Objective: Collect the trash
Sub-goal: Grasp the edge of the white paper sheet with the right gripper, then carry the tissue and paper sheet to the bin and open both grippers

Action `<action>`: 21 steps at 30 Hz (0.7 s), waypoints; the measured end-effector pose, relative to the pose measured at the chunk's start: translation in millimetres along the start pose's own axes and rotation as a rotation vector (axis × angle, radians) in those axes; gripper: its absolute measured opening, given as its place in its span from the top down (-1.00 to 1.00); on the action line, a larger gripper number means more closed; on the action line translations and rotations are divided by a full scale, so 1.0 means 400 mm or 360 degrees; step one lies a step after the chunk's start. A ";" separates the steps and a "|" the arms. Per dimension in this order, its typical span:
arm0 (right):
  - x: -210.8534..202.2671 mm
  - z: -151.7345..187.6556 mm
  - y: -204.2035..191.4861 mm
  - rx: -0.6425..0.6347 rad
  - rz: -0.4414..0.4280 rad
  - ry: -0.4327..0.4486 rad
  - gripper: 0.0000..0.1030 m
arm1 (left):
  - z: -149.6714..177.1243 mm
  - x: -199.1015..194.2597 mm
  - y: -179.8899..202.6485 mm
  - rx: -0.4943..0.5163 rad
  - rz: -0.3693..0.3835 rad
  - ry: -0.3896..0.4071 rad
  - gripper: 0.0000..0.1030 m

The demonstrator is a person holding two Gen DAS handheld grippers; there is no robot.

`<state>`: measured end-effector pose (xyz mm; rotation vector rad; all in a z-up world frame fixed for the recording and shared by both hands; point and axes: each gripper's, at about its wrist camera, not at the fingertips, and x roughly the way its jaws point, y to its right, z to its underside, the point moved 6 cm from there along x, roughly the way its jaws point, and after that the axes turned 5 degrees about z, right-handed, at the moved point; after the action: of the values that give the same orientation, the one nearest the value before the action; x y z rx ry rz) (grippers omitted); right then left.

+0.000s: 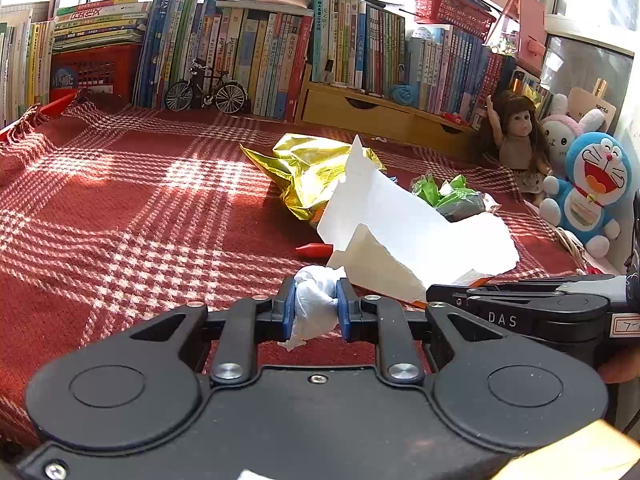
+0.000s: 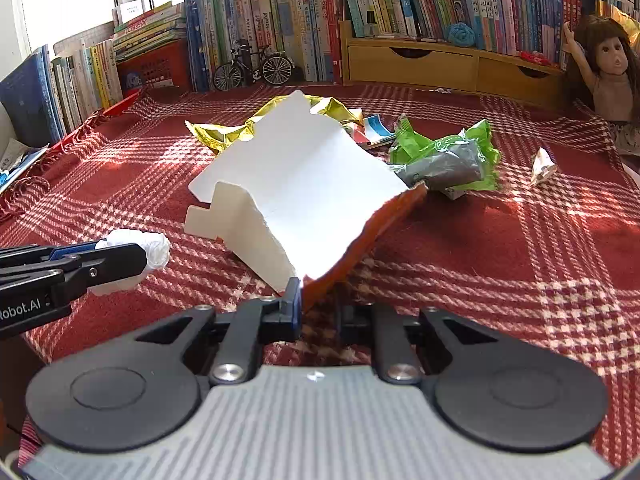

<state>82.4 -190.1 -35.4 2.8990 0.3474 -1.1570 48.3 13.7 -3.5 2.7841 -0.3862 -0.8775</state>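
Observation:
My left gripper (image 1: 316,308) is shut on a crumpled white tissue wad (image 1: 314,304); it also shows in the right wrist view (image 2: 136,254) at the left. My right gripper (image 2: 318,308) is shut on the near edge of a torn flattened carton (image 2: 300,184), white inside and orange outside, which it holds tilted up off the cloth. The carton shows in the left wrist view (image 1: 400,232). Beyond lie a gold foil wrapper (image 1: 308,168), a green and grey wrapper (image 2: 444,156), a small foil scrap (image 2: 542,166) and a red crayon (image 1: 314,248).
A red plaid cloth (image 1: 140,208) covers the table. Books (image 1: 248,44), a model bicycle (image 1: 206,90) and a wooden drawer shelf (image 1: 360,110) line the back. A doll (image 1: 518,132) and plush toys (image 1: 592,188) stand at the right.

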 end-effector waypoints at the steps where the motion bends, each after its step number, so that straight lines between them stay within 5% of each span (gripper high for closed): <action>1: -0.001 -0.002 0.005 0.0024 -0.0015 -0.0002 0.67 | 0.000 0.001 -0.001 -0.0002 0.0001 0.0000 0.61; 3: 0.001 -0.004 0.013 0.0065 -0.0036 -0.0008 0.59 | -0.001 0.004 0.000 -0.0008 0.0004 -0.0002 0.61; 5: 0.010 -0.004 0.021 0.0101 -0.0020 -0.0013 0.24 | 0.000 0.006 0.000 -0.0015 0.0009 -0.0006 0.61; 8: 0.026 -0.002 0.016 0.0108 -0.0004 -0.0004 0.23 | 0.003 0.009 0.001 -0.0022 0.0009 -0.0011 0.61; 11: 0.025 -0.005 0.004 0.0110 0.0022 0.0015 0.67 | 0.006 0.008 0.001 -0.0025 0.0006 -0.0013 0.61; 21: -0.057 -0.026 0.028 0.0182 0.0054 0.0132 0.87 | -0.010 -0.034 0.002 -0.0018 -0.0001 0.0037 0.61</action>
<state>75.8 -204.8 -13.1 3.0449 0.2388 -1.0893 39.7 17.4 7.3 2.7818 -0.3752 -0.8443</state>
